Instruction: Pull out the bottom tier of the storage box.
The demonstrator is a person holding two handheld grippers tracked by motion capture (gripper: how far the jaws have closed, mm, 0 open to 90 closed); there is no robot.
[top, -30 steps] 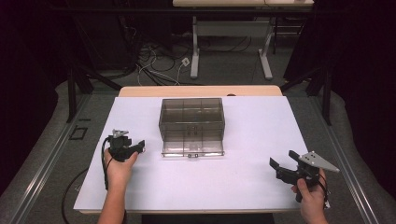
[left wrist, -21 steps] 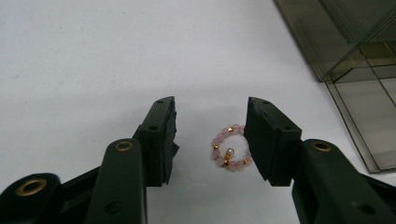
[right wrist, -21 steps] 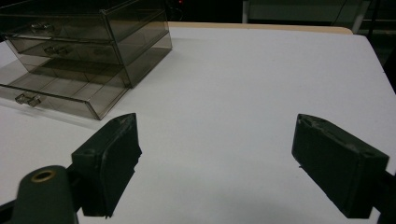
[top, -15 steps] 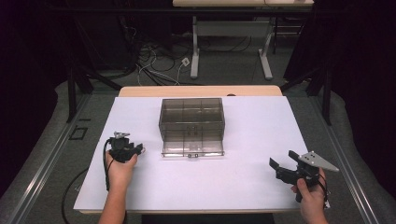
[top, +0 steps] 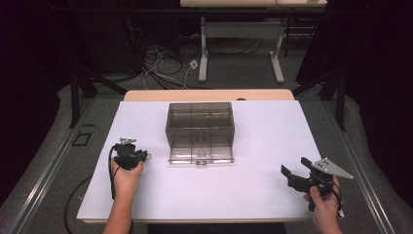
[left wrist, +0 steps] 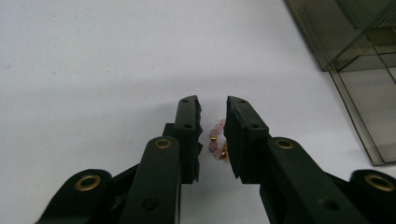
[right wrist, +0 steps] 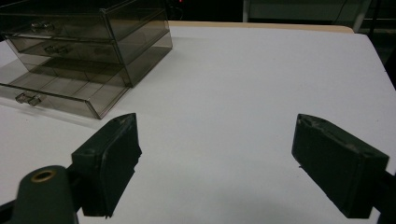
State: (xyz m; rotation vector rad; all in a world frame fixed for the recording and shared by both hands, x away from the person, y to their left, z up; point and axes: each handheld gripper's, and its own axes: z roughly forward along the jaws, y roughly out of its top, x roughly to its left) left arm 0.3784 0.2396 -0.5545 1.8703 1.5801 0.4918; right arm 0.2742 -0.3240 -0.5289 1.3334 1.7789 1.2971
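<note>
A small bracelet of pink and gold beads (left wrist: pixel 216 140) lies on the white table (top: pixel 263 141), between the jaws of my left gripper (left wrist: pixel 212 105). Those jaws have just been closing around it and stand narrow. A thin gap still shows beside the beads, so the pads do not press on them. In the high view my left gripper (top: pixel 144 156) rests at the front left, just left of a smoky clear drawer box (top: pixel 199 126). The box's bottom drawer (top: pixel 200 157) is pulled out. My right gripper (top: pixel 294 165) is held wide open at the front right, with nothing between its jaws.
The drawer box (right wrist: pixel 88 42) stands mid-table, its open drawer (right wrist: pixel 56 95) reaching toward the front edge. Bare white table (right wrist: pixel 243 84) stretches between the box and my right gripper (right wrist: pixel 217 135). Desk legs and cables lie on the floor beyond the table's far edge.
My left gripper's jaws have drawn much closer together over the same spot. Neither hand has shifted, and the right gripper stays wide open.
</note>
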